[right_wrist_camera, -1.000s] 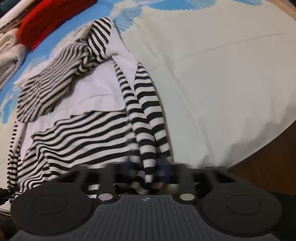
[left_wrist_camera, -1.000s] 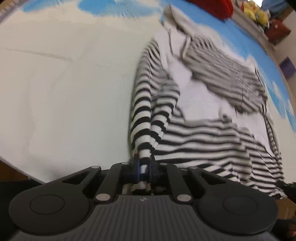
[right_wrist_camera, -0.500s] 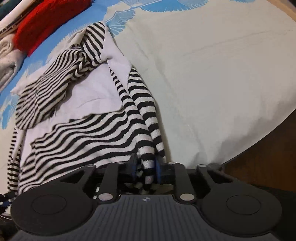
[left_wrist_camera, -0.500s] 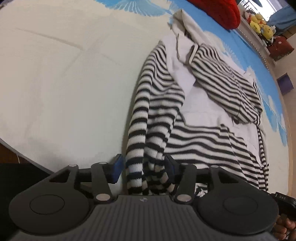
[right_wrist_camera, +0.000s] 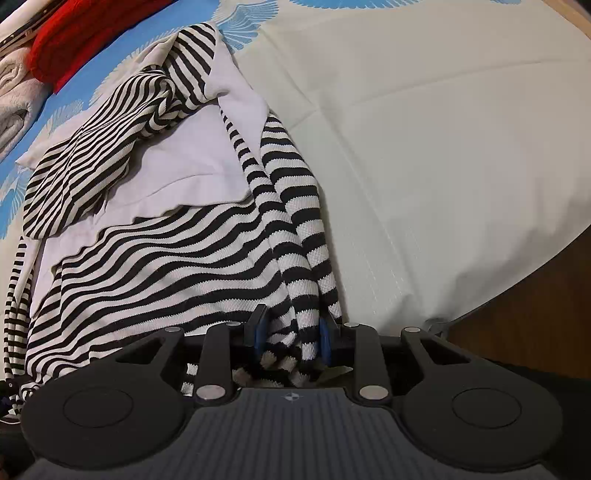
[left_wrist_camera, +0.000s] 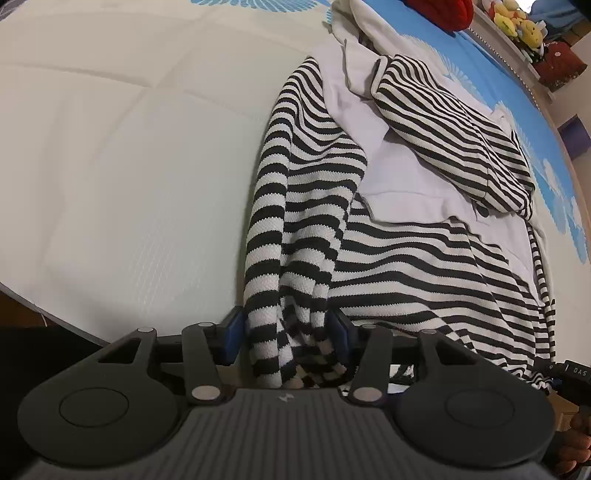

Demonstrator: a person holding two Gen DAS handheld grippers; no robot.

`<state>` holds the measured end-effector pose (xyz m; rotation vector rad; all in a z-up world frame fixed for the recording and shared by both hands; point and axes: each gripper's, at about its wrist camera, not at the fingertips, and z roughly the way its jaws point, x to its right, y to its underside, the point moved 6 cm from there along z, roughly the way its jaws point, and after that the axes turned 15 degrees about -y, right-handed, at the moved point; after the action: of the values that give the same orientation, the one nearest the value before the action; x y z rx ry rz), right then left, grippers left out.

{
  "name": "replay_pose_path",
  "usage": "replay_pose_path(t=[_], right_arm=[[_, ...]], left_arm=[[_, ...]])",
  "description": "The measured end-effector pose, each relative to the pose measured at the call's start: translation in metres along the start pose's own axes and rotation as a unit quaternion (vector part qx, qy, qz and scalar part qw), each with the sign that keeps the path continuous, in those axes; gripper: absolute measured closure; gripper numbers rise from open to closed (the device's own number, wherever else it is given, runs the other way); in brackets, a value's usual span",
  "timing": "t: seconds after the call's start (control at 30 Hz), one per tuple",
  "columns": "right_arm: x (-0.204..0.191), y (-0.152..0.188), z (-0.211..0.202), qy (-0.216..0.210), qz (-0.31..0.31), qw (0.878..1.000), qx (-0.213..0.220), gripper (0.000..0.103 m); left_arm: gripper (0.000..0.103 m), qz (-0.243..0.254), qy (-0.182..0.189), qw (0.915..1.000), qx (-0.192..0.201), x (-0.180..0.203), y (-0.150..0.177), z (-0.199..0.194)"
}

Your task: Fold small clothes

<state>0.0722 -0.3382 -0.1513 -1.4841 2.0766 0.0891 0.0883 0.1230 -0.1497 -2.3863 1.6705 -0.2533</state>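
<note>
A black-and-white striped garment (left_wrist_camera: 406, 266) with white panels lies spread on a pale bedsheet (left_wrist_camera: 129, 166), its body stretching away toward a blue-patterned cover (right_wrist_camera: 85, 85) at the far side. In the left wrist view, the left gripper (left_wrist_camera: 286, 341) stands at the near edge of the bed with its jaws held moderately apart; a bunched striped sleeve (left_wrist_camera: 291, 240) hangs down between the blue pads (left_wrist_camera: 232, 339), which sit just beside the fabric without pinching it. In the right wrist view, the right gripper (right_wrist_camera: 290, 334) has its jaws narrower and opening, another striped sleeve (right_wrist_camera: 299, 229) gathered between its pads (right_wrist_camera: 260, 330), the cloth loose rather than squeezed. A second striped fold (right_wrist_camera: 92, 155) lies crumpled across the white panel farther off. A red knit item (right_wrist_camera: 74, 40) rests at the far left of the right view, and soft toys (left_wrist_camera: 517, 20) sit on a ledge at the far right of the left view
</note>
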Motion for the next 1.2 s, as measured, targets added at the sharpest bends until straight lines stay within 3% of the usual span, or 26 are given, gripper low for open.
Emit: replay_pose_path(t=[0.63, 0.77, 0.8, 0.9, 0.93, 1.03, 1.2], right_arm=[[-0.004, 0.004, 0.0, 0.01, -0.027, 1.0, -0.004, 0.074], [-0.003, 0.006, -0.002, 0.008, -0.025, 1.0, -0.005, 0.078], [-0.004, 0.007, -0.002, 0.008, -0.026, 1.0, -0.006, 0.08], [-0.007, 0.01, -0.003, 0.004, -0.034, 0.999, -0.01, 0.09], [-0.009, 0.01, -0.004, 0.002, -0.037, 0.999, -0.009, 0.095], [-0.013, 0.007, -0.016, -0.014, -0.036, 0.999, 0.01, 0.097], [-0.031, -0.011, -0.066, -0.062, -0.039, 0.995, 0.07, 0.098]], left_arm=[[0.05, 0.009, -0.004, 1.0, 0.0, -0.004, 0.002, -0.001], [0.052, 0.008, -0.003, 1.0, -0.001, -0.008, 0.005, -0.003], [0.057, 0.009, -0.002, 1.0, 0.0, -0.008, 0.006, -0.003], [0.09, 0.021, 0.015, 0.9997, 0.005, -0.003, 0.006, -0.007], [0.094, 0.031, 0.016, 0.9993, 0.011, 0.0, 0.005, -0.01], [0.095, 0.048, 0.017, 0.9981, 0.034, 0.004, -0.004, -0.027], [0.096, 0.078, 0.061, 0.9894, 0.106, 0.003, -0.013, -0.097]])
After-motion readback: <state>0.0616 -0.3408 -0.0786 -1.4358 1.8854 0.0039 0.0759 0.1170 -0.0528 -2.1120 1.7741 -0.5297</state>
